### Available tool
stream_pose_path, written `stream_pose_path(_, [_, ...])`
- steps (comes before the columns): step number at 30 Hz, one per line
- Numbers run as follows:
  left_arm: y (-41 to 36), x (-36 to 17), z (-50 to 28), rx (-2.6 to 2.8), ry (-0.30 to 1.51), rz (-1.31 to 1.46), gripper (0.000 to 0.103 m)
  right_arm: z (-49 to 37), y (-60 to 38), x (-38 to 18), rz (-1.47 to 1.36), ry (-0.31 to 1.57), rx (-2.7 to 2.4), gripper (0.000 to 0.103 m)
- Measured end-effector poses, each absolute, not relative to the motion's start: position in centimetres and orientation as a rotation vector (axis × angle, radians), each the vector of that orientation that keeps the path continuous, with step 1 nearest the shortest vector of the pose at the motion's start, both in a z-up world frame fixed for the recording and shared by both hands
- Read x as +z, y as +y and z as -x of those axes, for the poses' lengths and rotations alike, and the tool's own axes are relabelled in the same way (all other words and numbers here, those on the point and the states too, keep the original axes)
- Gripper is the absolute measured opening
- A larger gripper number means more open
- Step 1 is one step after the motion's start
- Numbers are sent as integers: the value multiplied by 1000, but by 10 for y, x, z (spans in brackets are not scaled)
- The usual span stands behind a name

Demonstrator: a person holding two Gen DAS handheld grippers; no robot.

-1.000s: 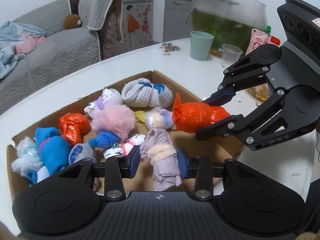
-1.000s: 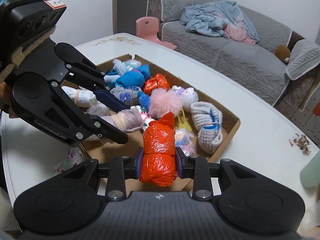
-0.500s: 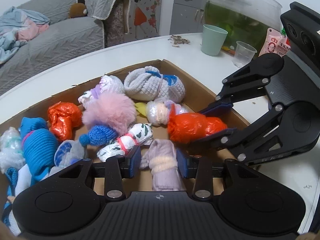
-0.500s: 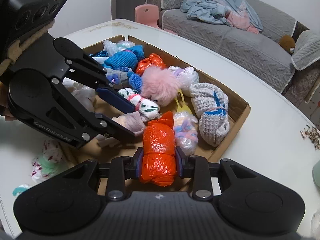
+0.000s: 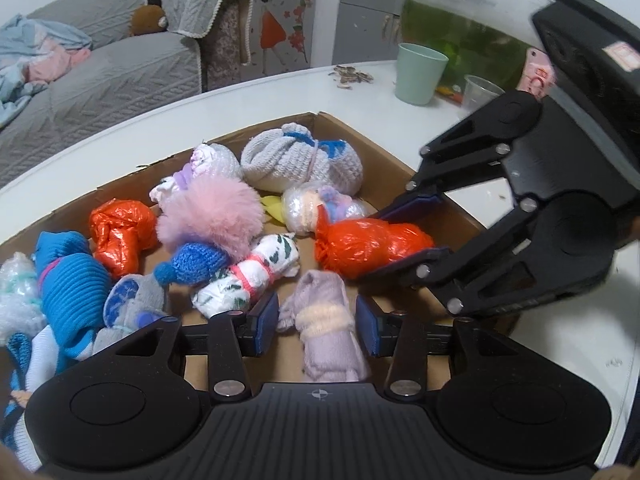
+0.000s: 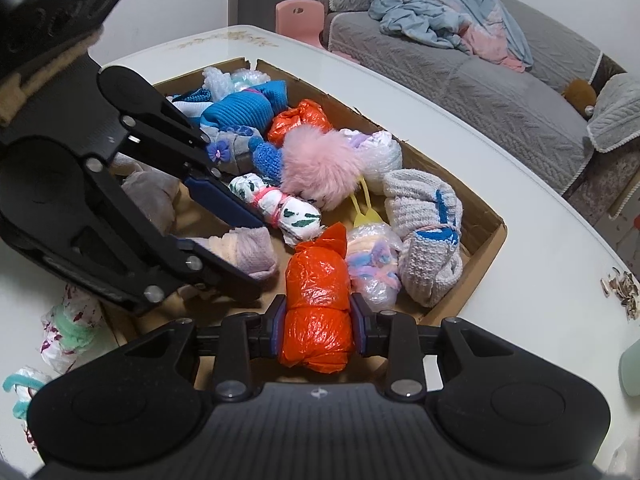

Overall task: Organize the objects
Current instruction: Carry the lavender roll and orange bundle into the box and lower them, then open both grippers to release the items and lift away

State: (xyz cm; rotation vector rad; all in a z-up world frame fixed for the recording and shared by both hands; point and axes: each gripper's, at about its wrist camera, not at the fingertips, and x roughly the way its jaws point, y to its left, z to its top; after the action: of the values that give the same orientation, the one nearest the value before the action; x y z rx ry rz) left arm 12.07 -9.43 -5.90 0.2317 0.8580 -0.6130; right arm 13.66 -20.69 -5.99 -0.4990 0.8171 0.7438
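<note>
A living room in a home is shown. A grey sofa [image 6: 500, 92] with a heap of clothes [image 6: 448, 20] and a brown soft toy [image 5: 149, 20] on it is seen behind a white table [image 5: 248, 96]. A fish tank [image 5: 468, 32] with green water, a green cup [image 5: 420, 74] and a grey cabinet [image 5: 368, 8] are seen too. A small pink chair [image 6: 300, 14] is placed by the table.
</note>
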Motion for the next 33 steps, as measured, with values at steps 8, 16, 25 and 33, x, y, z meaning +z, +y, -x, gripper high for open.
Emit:
stream_pose_path(8, [-87,-61,-110,-571,888,-309,53,-138,-206,-60,508,807,736,33])
stream_pose_path(16, [-95,-64,-117,-548,869,-300,47,-136,-208,-55,516,796,728,38])
stream_pose_path(25, [-93,-63,-128,-521,869,-272,33,-137,-211,-48,511,785,718,42])
stream_pose_path(33, [-95,-63,-137,-529,854,-267,40,-136,-206,-47,513,787,713,43])
